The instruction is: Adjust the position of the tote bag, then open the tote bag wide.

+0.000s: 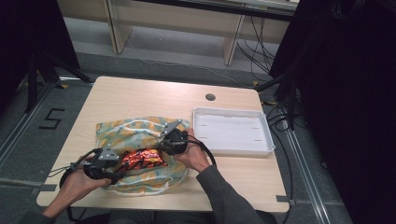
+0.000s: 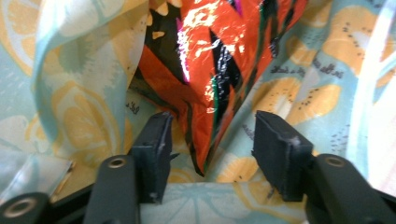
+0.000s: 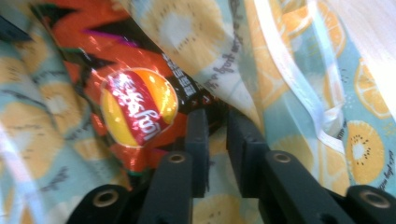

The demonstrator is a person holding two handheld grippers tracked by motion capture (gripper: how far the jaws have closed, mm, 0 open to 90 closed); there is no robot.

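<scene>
Chip packet (image 1: 141, 160) lying half inside a fruit-print cloth bag (image 1: 135, 135) on the near side of the table, between the two grippers.

Its long axis runs across the table from the left gripper (image 1: 113, 169) to the right gripper (image 1: 164, 143), one end toward each. In the left gripper view a pinched corner of the packet (image 2: 210, 84) points down between the jaws, which stand apart with the pads clear of it. In the right gripper view the jaws sit narrow with a slim gap between them, close by the packet's (image 3: 135, 107) edge and a bag fold; whether they pinch anything I cannot tell. Crinkled glossy orange-and-black foil; soft pale-blue cloth with white cord; wooden table (image 1: 140, 95); white rectangular tray (image 1: 232, 129) to the right.
</scene>
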